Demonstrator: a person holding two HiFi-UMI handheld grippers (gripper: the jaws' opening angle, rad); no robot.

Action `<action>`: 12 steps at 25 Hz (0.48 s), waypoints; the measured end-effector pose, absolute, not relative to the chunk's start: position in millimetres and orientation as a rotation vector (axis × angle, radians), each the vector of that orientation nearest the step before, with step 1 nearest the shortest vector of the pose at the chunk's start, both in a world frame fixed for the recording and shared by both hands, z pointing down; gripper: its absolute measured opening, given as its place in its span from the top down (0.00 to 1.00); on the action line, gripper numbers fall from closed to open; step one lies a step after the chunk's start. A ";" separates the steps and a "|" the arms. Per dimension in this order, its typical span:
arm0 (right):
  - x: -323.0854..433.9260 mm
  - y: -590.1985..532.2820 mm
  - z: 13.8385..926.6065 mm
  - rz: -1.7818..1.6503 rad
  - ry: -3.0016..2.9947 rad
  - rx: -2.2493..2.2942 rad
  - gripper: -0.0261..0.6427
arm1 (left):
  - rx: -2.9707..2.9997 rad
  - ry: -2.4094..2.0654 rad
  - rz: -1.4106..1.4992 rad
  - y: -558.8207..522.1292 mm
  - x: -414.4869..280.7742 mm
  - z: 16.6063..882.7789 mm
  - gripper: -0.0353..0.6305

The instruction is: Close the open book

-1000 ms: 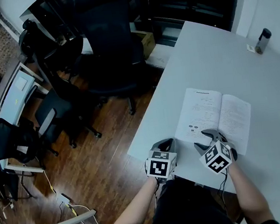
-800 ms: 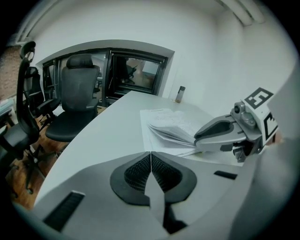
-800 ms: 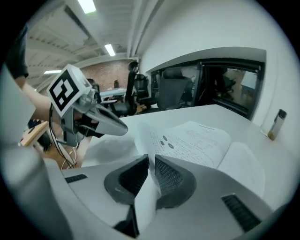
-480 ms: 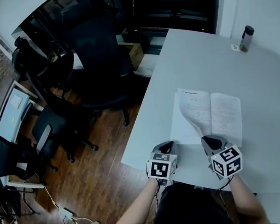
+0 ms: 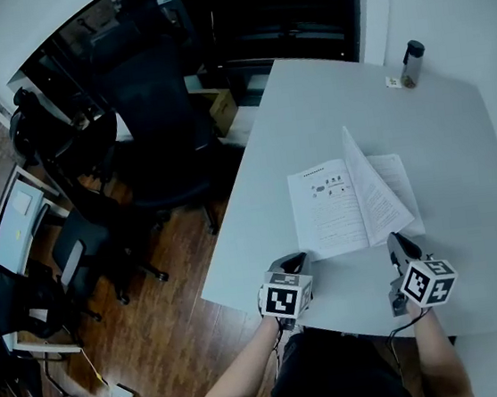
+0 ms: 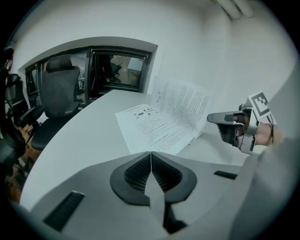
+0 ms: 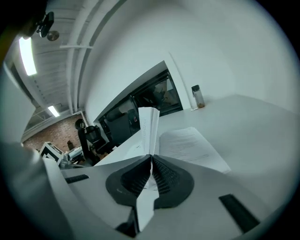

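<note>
The right gripper [image 7: 151, 165] is clenched on the near edge of a raised leaf [image 7: 149, 126] of the open book [image 5: 329, 212]. The paper stands edge-on, straight up from between its jaws, and the rest of the book lies flat on the tabletop [image 5: 443, 133] just beyond them on both sides. The left gripper [image 6: 151, 163] has its jaws pressed together on nothing; the book lies just ahead of them, slightly to the right. A bottle [image 5: 411, 63] stands far beyond both pairs of jaws.
</note>
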State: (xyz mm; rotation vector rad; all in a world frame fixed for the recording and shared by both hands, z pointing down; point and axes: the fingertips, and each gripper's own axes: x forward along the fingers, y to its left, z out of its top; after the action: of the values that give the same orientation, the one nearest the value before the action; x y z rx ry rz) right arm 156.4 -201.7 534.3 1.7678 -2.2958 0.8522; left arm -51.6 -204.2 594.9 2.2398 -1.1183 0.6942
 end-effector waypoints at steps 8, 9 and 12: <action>219.7 -186.4 566.6 0.966 -2.101 1.795 0.94 | 2.248 -1.090 0.731 -199.2 -28.7 595.6 0.94; 217.5 -185.5 563.6 0.941 -2.115 1.775 0.94 | 2.246 -1.092 0.731 -199.4 -28.9 596.2 0.94; 199.7 -188.7 552.7 0.803 -2.166 1.671 0.93 | 2.252 -1.105 0.717 -201.4 -28.3 593.5 0.94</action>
State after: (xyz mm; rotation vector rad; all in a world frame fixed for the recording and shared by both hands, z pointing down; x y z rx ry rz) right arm 199.7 -188.7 552.7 1.6712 -2.1657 0.8027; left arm -28.3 -201.4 593.5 2.2523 -1.1053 0.7165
